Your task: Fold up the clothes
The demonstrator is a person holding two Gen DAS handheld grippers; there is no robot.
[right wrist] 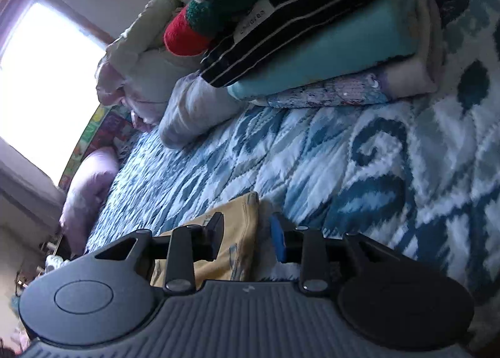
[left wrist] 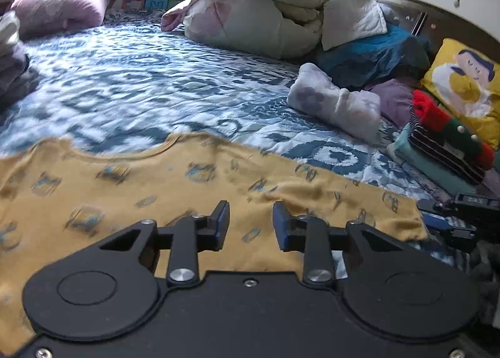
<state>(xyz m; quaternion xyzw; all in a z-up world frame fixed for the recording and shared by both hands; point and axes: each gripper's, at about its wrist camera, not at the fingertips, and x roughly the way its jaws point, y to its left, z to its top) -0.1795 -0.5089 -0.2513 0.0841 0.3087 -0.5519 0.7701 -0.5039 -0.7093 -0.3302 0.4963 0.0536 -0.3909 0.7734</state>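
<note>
The left gripper [left wrist: 251, 223] hangs with jaws parted and empty over the yellow garment [left wrist: 175, 183], which lies flat on the blue quilt [left wrist: 131, 83]. The right gripper [right wrist: 247, 237] is likewise parted at the garment's edge, cloth at ten o'clock. Folded clothes [left wrist: 447, 145] are stacked at two o'clock.
</note>
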